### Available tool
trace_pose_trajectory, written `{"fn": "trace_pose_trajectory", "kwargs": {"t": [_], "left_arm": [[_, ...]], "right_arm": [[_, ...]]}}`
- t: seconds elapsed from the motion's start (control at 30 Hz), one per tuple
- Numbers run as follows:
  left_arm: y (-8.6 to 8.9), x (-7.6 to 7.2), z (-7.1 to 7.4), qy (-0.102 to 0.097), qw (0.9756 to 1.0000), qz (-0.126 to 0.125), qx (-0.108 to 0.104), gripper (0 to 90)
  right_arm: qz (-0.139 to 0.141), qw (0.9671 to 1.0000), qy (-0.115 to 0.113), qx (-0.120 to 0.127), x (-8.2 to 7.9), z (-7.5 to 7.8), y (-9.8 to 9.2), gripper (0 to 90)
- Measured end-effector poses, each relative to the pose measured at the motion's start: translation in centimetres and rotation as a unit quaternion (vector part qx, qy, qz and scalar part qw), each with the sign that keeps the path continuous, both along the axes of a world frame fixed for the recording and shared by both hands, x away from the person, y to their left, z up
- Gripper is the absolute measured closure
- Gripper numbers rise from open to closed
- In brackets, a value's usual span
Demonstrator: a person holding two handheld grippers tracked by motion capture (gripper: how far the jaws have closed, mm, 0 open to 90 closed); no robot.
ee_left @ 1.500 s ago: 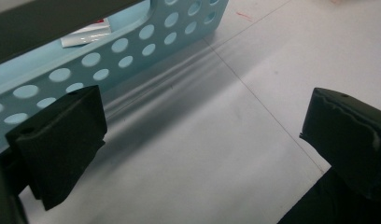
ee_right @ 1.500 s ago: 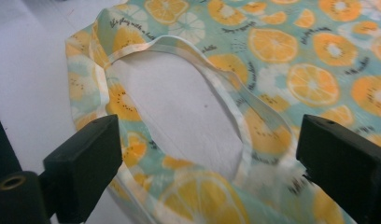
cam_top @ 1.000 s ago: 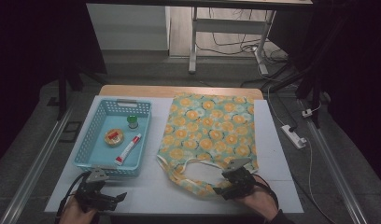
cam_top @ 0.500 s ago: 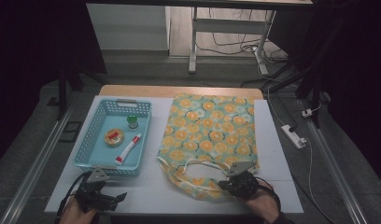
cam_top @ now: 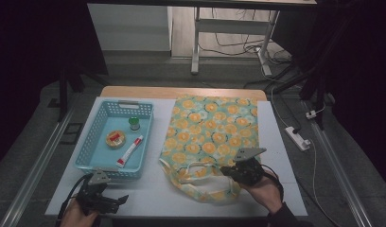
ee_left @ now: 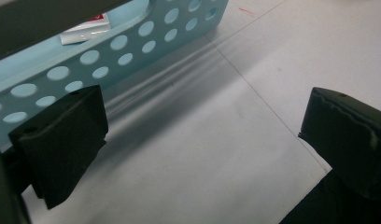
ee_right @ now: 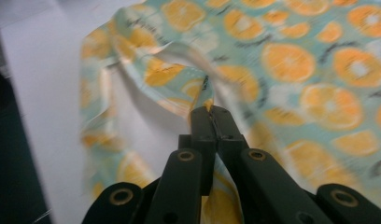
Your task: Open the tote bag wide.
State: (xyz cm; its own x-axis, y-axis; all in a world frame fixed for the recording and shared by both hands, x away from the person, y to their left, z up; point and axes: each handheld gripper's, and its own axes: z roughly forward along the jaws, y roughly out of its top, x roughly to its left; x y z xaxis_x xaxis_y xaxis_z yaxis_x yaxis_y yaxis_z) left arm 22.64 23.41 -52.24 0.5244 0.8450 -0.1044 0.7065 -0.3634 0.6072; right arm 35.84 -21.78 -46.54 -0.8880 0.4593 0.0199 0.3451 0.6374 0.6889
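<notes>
Soft orange-print cloth bag (cam_top: 210, 142) lies at the desk's right half; our right gripper (ee_right: 210, 114) pinches its near rim, a good light hold. Left gripper (ee_left: 198, 135) stays open.

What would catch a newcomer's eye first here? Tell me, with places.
The orange-print cloth bag lies spread on the table's right half, its near edge pinched in the shut right gripper. Left of it sits a blue basket. The left gripper rests open at the near left edge.
</notes>
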Motion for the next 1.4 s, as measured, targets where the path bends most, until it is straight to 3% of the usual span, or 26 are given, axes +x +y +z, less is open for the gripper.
{"fn": "trace_pose_trajectory", "kwargs": {"t": [0.2,0.8,1.23,1.4], "left_arm": [[0.0,0.0,0.0,0.001,1.0000,0.002,0.000,1.2],[0.1,0.0,0.0,0.002,1.0000,0.003,-0.004,1.2],[0.1,0.1,0.0,0.003,1.0000,0.003,-0.003,1.2],[0.1,0.1,0.0,0.003,1.0000,0.003,-0.002,1.2]], "right_arm": [[-0.012,0.9998,-0.018,0.001,2.9,0.8,0.7,89.4],[-0.058,0.9974,-0.036,0.025,10.0,2.3,1.4,89.7],[-0.098,0.9939,-0.040,0.030,15.4,1.9,1.8,89.8],[-0.119,0.9919,-0.037,0.024,17.3,1.1,1.6,89.8]]}}
